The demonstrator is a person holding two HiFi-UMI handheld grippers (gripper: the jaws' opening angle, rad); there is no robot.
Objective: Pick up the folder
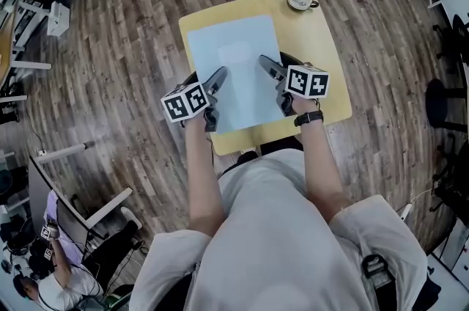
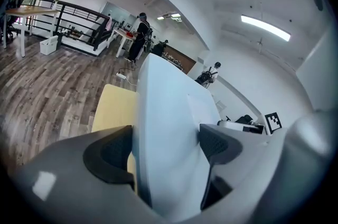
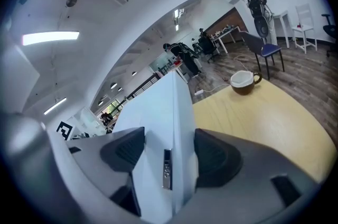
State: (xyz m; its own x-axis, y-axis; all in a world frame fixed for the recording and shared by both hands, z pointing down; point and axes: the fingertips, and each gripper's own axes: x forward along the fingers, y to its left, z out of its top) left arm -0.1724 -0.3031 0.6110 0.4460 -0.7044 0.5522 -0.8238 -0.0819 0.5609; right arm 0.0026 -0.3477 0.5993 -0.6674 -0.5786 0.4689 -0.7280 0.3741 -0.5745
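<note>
**At the yellow table (image 1: 322, 45): folder (image 1: 238, 71) gripped, lift still to do**

In an open office with a wooden floor (image 1: 110, 38), a small table is carrying the work. The left gripper (image 2: 166, 148) is clamping the pale blue folder at its near left corner. The right gripper (image 3: 169, 153) is pinching its near right edge. The folder is covering the table's middle, and a cup (image 1: 299, 0) is sitting at the far right corner. Grasping looks done, and raising the folder clear seems to be what is left.

Matt plastic folder (image 1: 238, 71), wood-plank floor (image 1: 124, 45)

Our left gripper (image 1: 214, 86) and right gripper (image 1: 273, 72) clasp the pale folder (image 1: 236, 60) by its side edges over a yellow table (image 1: 322, 53).
</note>
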